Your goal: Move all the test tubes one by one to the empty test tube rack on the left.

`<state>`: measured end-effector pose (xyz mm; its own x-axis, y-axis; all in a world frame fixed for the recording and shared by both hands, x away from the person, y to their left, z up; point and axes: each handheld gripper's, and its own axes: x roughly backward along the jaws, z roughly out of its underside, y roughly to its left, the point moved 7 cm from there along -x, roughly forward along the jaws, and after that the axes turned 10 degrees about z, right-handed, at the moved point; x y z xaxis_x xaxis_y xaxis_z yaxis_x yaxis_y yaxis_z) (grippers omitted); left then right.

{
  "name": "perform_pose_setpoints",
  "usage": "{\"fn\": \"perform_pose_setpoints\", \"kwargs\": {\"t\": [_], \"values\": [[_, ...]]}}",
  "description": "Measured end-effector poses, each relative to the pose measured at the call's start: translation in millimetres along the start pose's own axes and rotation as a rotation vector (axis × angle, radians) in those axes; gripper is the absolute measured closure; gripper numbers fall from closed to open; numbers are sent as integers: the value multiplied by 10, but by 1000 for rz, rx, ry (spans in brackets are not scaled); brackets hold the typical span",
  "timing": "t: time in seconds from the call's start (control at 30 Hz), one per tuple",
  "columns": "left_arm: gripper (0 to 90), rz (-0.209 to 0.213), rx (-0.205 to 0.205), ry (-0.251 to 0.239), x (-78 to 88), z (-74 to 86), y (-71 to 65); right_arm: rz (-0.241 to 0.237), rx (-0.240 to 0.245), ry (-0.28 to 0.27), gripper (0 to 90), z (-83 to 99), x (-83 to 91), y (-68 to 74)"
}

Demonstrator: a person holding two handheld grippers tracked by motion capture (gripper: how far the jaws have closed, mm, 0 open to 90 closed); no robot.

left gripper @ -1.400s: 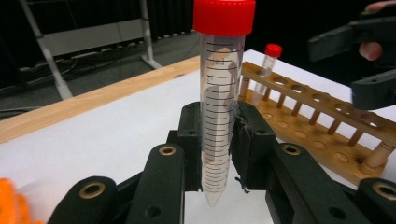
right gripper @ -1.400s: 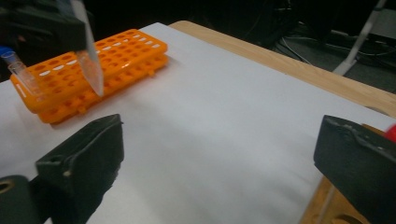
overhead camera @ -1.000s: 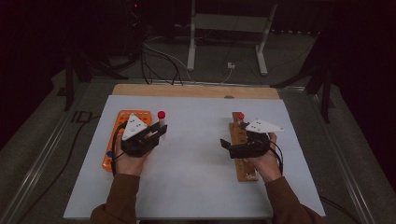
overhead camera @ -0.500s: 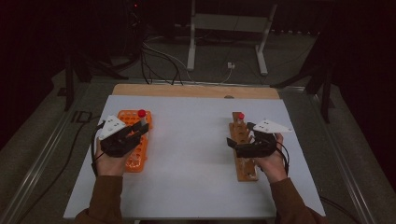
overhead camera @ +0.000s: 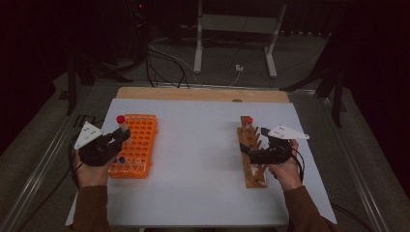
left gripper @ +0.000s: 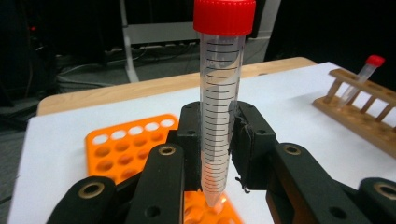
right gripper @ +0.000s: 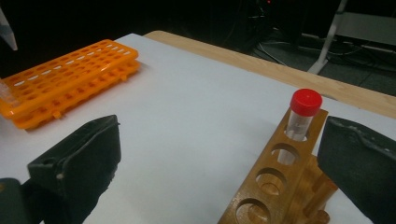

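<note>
High view: white table [overhead camera: 203,159] w/ wooden strip along far edge, person's forearms in from bottom, one gripper per hand. Left gripper [overhead camera: 118,137] sits at the near-left edge of the orange rack [overhead camera: 135,145], jaws clamped on a tube [overhead camera: 121,124] — red cap up, roughly upright, over the rack's left side. Blue-capped item [overhead camera: 122,159] seated in a near hole of the rack; can't tell more, too small. Right gripper [overhead camera: 254,145] hovers over the wooden rack [overhead camera: 251,166] on the table's right, about mid-length; grey plate on top points right. Second tube [overhead camera: 249,121] w/ red cap stands in the far-end hole of that rack. Racks well apart, bare white sheet between. Left gripper view: jaws pinch the tube [left gripper: 218,112] around its lower graduated part, conical tip just above the orange rack [left gripper: 121,144], not seated; tube clear, looks empty. Wooden rack [left gripper: 359,116] w/ tilted tube at far right. Right gripper view: jaws spread wide, nothing between the pads [right gripper: 88,154] — wooden rack [right gripper: 280,182] below, its tube [right gripper: 301,114] in the end hole, holes nearer the camera vacant. Orange rack [right gripper: 65,79] far left.
</note>
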<state>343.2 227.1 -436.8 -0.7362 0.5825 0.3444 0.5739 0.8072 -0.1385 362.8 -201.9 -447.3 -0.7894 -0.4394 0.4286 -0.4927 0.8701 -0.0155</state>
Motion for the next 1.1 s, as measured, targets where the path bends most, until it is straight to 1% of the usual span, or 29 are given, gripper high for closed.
{"fn": "perform_pose_setpoints", "kwargs": {"t": [0.3,0.47,0.63,0.7,0.87,1.1], "values": [[746,-43,15,14,161,204,154,10,-2,-3,0,12,45,-48],[746,-64,32,16,246,332,215,14,-5,-6,0,20,64,-71],[747,-84,52,29,328,484,261,17,-10,-3,0,39,66,-84],[747,-88,61,31,351,538,270,16,-11,-3,0,47,65,-83],[746,-93,72,56,394,666,285,16,-13,-3,0,59,62,-84],[747,-87,69,107,420,834,263,15,-18,-2,0,81,58,-80]]}}
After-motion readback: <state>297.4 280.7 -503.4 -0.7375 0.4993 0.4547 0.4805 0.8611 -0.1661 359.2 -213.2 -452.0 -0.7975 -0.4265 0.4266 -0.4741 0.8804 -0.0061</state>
